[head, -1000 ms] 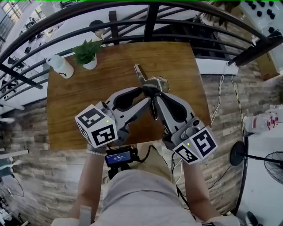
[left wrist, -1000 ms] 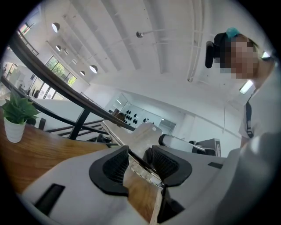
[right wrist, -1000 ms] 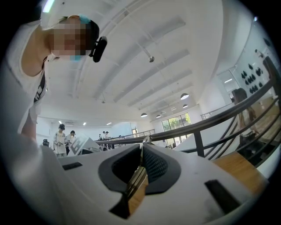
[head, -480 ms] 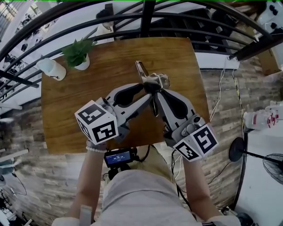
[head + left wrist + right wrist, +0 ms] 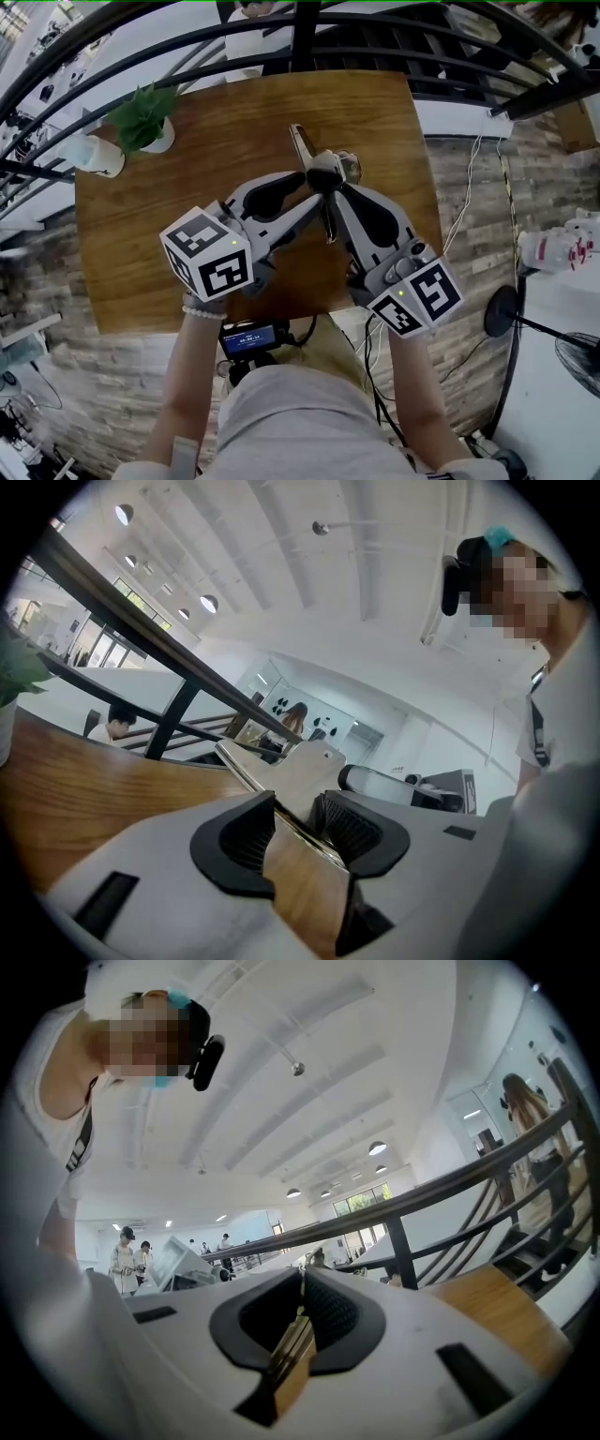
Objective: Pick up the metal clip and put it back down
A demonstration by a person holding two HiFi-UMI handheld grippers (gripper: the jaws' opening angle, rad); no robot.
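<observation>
Metal clip hangs right of the tabletop's centre, nearer its far edge, pinched from both sides. Its long axis runs from the far edge toward the near edge: one flat arm points away and slightly left, while a thin strip trails back toward the person. The left gripper clamps the flat plate, and the right gripper is pressed onto a thin metal edge.

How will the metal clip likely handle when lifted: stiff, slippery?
Probably stiff: the metal clip shows as a straight, flat plate in the left gripper. Likely slippery: its surface looks smooth and shiny. It may pivot, since the right gripper pinches only a thin edge.
</observation>
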